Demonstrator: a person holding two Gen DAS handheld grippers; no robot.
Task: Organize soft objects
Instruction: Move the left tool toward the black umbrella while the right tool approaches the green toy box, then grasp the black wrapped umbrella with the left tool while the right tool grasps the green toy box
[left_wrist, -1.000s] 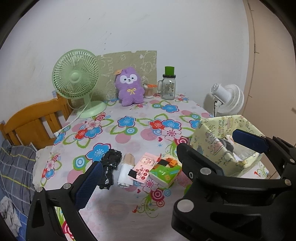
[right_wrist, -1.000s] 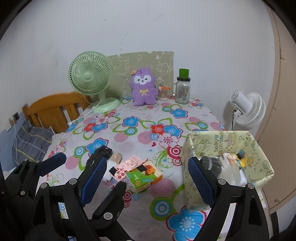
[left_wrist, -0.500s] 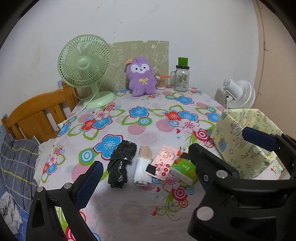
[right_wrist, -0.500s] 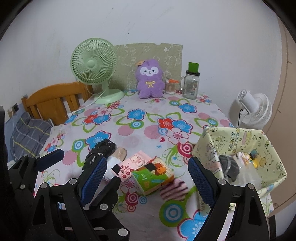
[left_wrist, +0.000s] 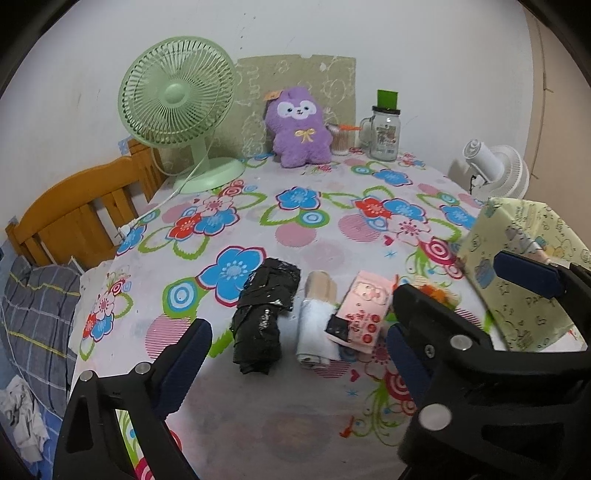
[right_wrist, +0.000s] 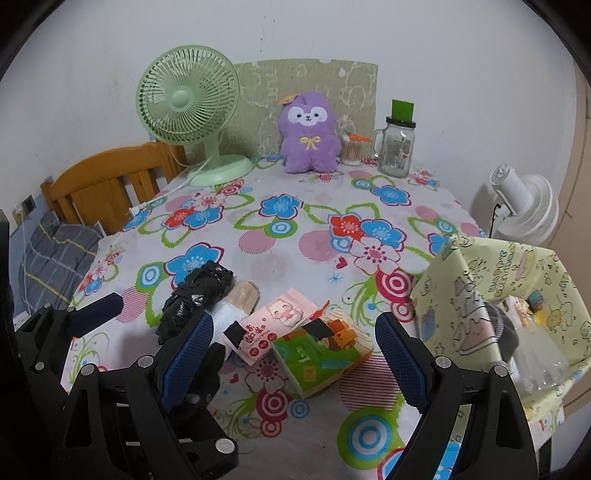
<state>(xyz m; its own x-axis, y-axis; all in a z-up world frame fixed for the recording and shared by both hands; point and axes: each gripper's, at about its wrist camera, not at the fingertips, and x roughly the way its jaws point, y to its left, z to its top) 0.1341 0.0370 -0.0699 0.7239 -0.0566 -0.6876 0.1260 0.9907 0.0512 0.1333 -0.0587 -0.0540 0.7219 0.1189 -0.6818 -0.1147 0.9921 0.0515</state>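
1. The left tool (left_wrist: 299, 354) is angled down over the near table (left_wrist: 258, 413); its jaws are closing from wide, with nothing pressed between the pads.
2. The right tool (right_wrist: 295, 354) is tilted down likewise, jaws wide apart and empty, above the green tissue pack (right_wrist: 321, 354).
3. A row is seen on the near table: black bundle (left_wrist: 264, 314), white roll (left_wrist: 316, 332) just beside it, pink tissue pack (left_wrist: 364, 310) overlapping the roll.
4. Compared with a second ago, the row is seen larger and nearer in both views; both tools have been lowered toward it.
5. The patterned fabric bin (right_wrist: 491, 295) stands at the right table edge; open cloth lies behind the row, up to the green fan (left_wrist: 177, 96) and purple plush (left_wrist: 299, 129).
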